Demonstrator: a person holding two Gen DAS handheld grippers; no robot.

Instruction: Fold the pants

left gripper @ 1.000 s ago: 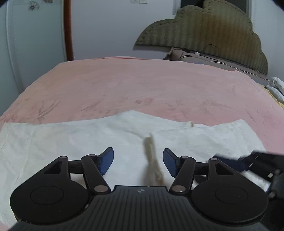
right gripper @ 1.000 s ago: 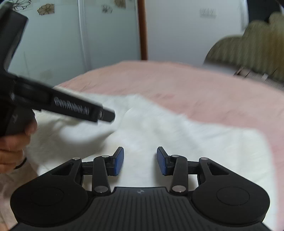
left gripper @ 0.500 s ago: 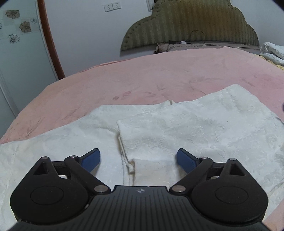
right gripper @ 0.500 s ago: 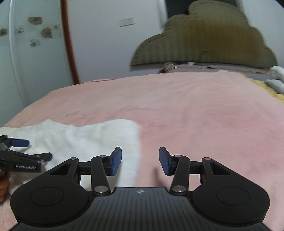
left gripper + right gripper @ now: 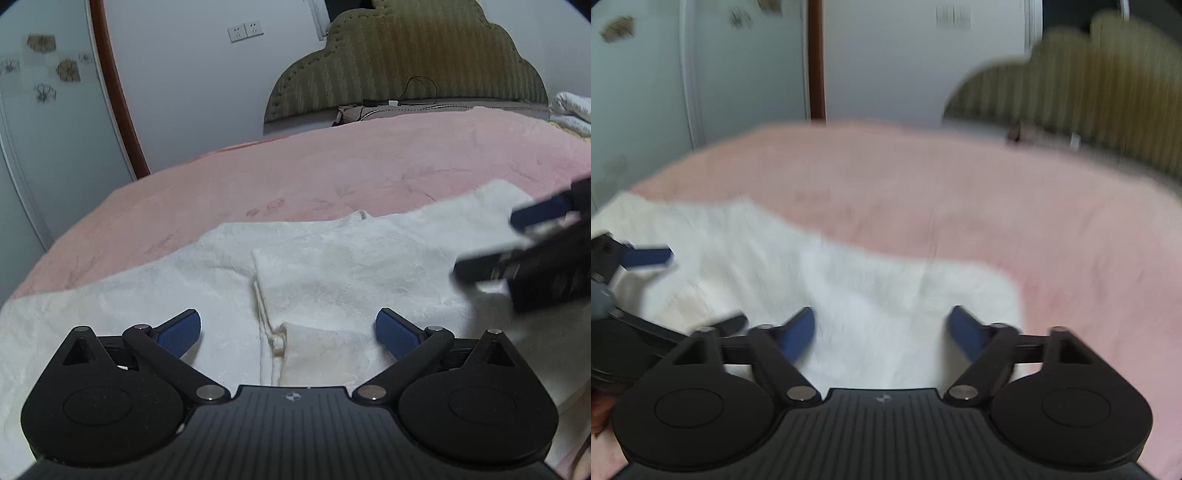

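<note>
White pants (image 5: pixel 351 258) lie spread on the pink bed, one layer folded over the other, the fold's edge and a cord (image 5: pixel 275 338) just ahead of my left gripper (image 5: pixel 288 321). Its jaws are opening wide above the cloth, with the pads off the fabric. My right gripper (image 5: pixel 882 314) hovers over the right end of the pants (image 5: pixel 757 258); its jaws are opening too and grip nothing. That view is blurred. In the left wrist view the right gripper (image 5: pixel 509 243) reaches in from the right. The left gripper (image 5: pixel 687 291) shows at the left edge of the right wrist view.
A pink blanket (image 5: pixel 332 173) covers the bed. An olive padded headboard (image 5: pixel 406 62) stands at the far end with a cable and charger (image 5: pixel 380 103) below it. White bedding (image 5: pixel 572 110) is bundled at the far right. A brown door frame (image 5: pixel 118 110) is on the left.
Both grippers' jaws have spread wider. The folded-over part of the pants now lies flat. The right gripper swung out past the pants' end and back over the cloth.
</note>
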